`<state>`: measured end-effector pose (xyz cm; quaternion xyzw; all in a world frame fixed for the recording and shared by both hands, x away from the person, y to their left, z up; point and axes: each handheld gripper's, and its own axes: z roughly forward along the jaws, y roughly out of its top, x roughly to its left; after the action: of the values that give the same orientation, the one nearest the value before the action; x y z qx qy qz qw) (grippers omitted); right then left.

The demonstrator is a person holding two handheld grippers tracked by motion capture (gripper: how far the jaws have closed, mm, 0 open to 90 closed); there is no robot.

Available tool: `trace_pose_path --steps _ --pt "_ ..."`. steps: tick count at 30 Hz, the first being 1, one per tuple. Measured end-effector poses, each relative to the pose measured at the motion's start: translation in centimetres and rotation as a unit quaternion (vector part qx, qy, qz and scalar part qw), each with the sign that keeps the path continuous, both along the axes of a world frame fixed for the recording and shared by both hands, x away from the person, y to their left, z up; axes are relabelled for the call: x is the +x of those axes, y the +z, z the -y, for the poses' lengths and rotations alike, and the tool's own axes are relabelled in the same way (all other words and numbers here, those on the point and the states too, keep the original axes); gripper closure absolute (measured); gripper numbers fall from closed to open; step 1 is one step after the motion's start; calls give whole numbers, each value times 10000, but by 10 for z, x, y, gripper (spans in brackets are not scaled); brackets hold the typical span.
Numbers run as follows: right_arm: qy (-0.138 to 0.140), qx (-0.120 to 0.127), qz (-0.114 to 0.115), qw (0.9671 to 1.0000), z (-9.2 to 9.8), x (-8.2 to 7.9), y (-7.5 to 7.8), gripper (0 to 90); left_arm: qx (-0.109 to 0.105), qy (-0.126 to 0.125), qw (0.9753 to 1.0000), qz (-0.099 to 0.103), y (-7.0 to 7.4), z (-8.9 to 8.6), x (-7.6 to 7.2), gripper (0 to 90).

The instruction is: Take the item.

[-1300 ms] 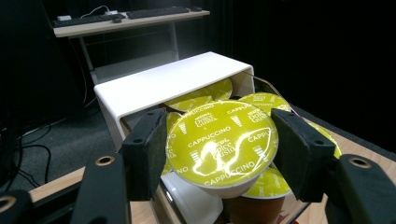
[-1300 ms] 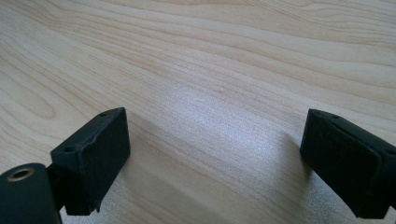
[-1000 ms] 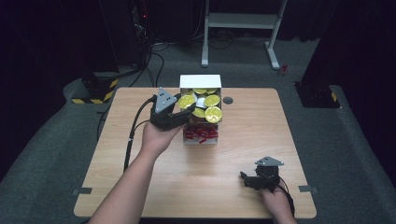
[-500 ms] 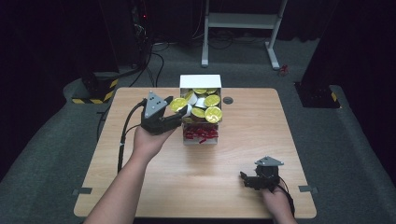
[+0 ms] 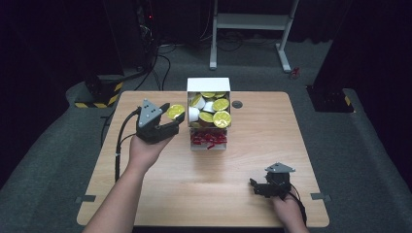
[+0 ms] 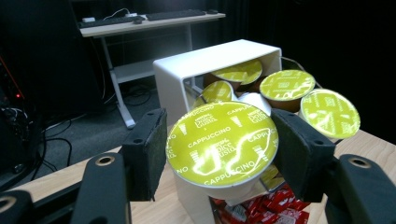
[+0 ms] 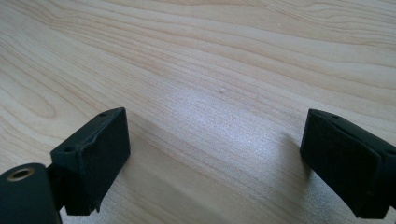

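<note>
The left tongs (image 6: 219,154) were clamped on a yellow-lidded cappuccino capsule (image 6: 222,143), held up in the air just left of the white box (image 5: 209,86) that stood at the back of the worktop (image 5: 243,160). That capsule looked freshly lifted out; several more capsules (image 5: 214,108) sat piled in the box above a tray of red sachets (image 5: 208,140), so most of the unloading seemed left to do. The right tongs (image 7: 219,163) rested gaping and empty, low over the bare worktop near its front right corner.
</note>
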<state>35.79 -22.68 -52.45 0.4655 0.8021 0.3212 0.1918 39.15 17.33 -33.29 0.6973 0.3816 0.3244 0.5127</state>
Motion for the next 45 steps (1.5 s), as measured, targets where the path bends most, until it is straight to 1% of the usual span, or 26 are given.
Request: trace_pose_path --steps 16,23,29,34,39,45 --pt "1 0 1 10000 0 0 0 83 -46 200 9997 -122 -16 -23 -3 391" --pt "0 1 1 10000 0 0 0 83 -17 283 9993 -235 -27 -31 -3 392" --pt "11 -8 12 10000 0 0 0 83 36 357 9988 -341 -40 -37 -3 391" --pt "10 -7 11 10000 0 0 0 83 70 439 9979 -478 -51 -46 -3 392" --pt "9 -3 7 10000 0 0 0 83 115 568 9964 -620 -63 -55 -2 391" --pt "10 -7 11 10000 0 0 0 83 209 678 9941 -825 -83 -60 -1 391"
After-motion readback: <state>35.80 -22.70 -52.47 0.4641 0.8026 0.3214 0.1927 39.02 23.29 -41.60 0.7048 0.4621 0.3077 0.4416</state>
